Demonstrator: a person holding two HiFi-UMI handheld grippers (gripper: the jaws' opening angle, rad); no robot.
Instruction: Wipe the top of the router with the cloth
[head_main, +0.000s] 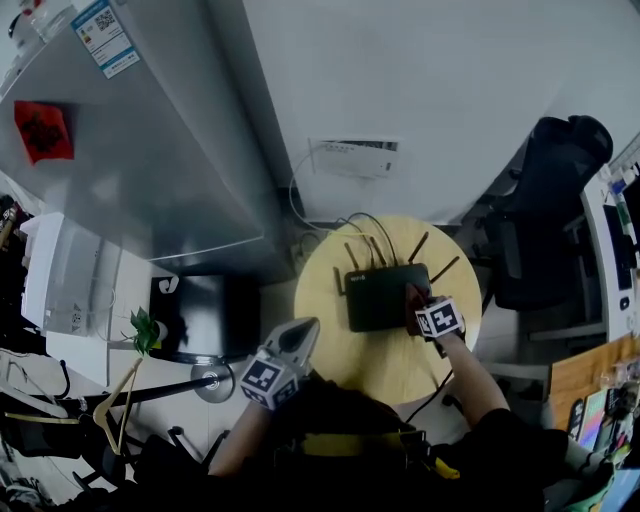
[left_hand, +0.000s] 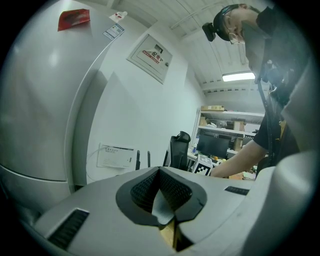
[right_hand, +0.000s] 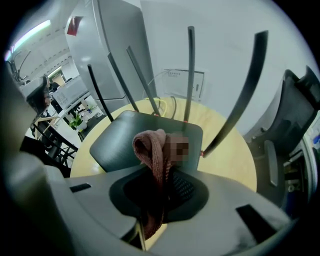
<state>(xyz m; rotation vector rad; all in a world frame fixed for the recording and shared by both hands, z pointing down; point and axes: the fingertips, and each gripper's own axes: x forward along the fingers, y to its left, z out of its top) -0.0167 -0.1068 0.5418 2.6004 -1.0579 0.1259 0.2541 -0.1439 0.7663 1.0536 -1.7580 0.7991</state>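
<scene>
Right tongs clamped on the reddish cloth, which sits at the right end of the black router on the round wooden tabletop. Left tongs together, nothing between them, at the tabletop's near-left edge.

Reddish-brown cloth, black router

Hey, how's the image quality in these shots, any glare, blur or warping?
Head view: strongly warped, with a soft sheen on the refrigerator. Left gripper view: black round edges, and the ceiling light is blown out. Right gripper view: the router antennas bow outward, while the cloth is sharp in the right tool.
</scene>
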